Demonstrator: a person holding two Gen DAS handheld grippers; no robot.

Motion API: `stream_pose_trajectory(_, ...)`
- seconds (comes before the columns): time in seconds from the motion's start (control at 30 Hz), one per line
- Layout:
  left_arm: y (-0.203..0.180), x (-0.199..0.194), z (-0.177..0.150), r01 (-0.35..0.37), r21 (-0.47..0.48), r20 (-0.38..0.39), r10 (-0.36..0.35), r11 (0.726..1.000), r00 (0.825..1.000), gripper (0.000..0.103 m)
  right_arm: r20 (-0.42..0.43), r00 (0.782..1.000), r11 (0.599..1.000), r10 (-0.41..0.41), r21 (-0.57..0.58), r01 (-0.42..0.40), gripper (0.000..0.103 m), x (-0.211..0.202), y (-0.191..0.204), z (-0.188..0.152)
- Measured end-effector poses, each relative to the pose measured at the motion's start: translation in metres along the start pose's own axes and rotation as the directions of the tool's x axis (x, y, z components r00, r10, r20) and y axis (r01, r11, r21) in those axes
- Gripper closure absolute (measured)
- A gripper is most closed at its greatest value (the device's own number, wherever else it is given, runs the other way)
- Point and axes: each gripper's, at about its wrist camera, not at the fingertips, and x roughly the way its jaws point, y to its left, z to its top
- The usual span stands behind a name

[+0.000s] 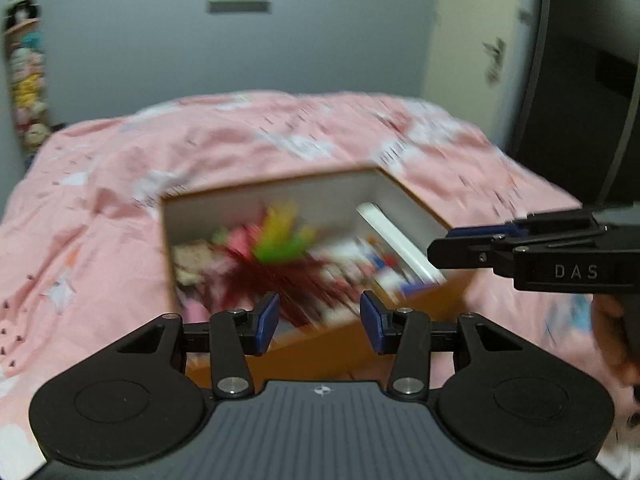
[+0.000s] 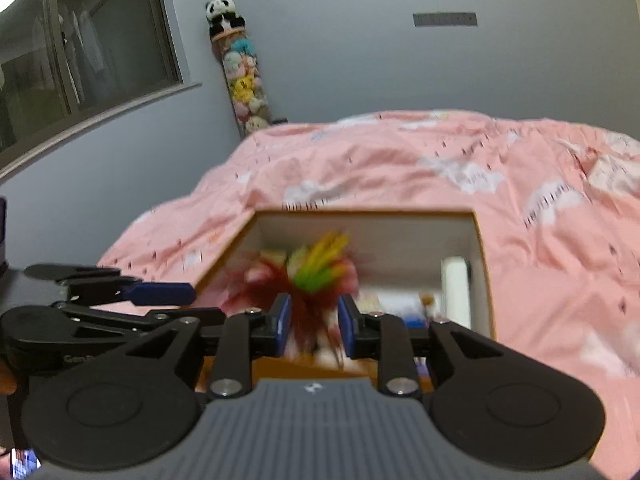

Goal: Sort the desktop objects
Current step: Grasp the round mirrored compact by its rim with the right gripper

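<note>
Right now both pairs of my fingers hang over an open box [image 1: 276, 192] that sits on a bed under a pink quilt [image 1: 100, 208]. My left fingers [image 1: 319, 322] stand well apart with nothing between the blue pads; through the gap I see the near part of the box's contents. My right fingers [image 2: 314, 324] are parted more narrowly, and the pads press on nothing. A feathery thing [image 2: 316, 280], dark red at the base with yellow and green at the top, shows in the gap, but it is blurred and I cannot tell whether it lies lower, inside the box, or reaches up between the pads.

From the left view my right fingers [image 1: 460, 246] come in from the right edge, above the box's right wall. From the right view my left fingers [image 2: 160, 294] reach in from the left, near the box's left rim. The two pairs are close but apart.

The box has an orange-brown outside and pale inner walls. Its rim is free on the far side, where only quilt lies around it. Inside, a white flat piece [image 2: 454, 292] leans along the right wall, and small colourful items fill the floor, too blurred to name.

Behind the bed stands a grey wall, with a tall column of plush toys [image 2: 244, 76] in the corner, a panda on top.
</note>
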Motion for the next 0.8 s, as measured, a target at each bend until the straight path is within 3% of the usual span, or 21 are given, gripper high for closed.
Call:
stream_pose_trajectory(0.17,-0.017,0.027,-0.028,0.09,-0.003,-0.145,-0.09,0.996,0.985,0.051,-0.138,0.989,0.999,-0.042,0.019,0.045,0.074,-0.001,-0.011,-0.04)
stream_pose_trajectory(0.4,-0.03,0.069,-0.065,0.091,-0.02,-0.33,-0.093,0.996,0.939,0.051,-0.409,0.91,0.987,-0.062,0.112,0.118,0.069,0.044,-0.036,-0.102)
stream_pose_trajectory(0.57,-0.026,0.084,-0.08,0.069,-0.059,-0.401,-0.087,0.996,0.912,0.051,-0.488,0.873,0.983,-0.008,0.155,0.096,0.063,0.066,-0.04,-0.126)
stream_pose_trajectory(0.8,-0.026,0.092,-0.081,0.059,-0.047,-0.42,-0.074,0.997,0.905,0.051,-0.515,0.857,0.976,0.037,0.204,0.08,0.06,0.085,-0.05,-0.139)
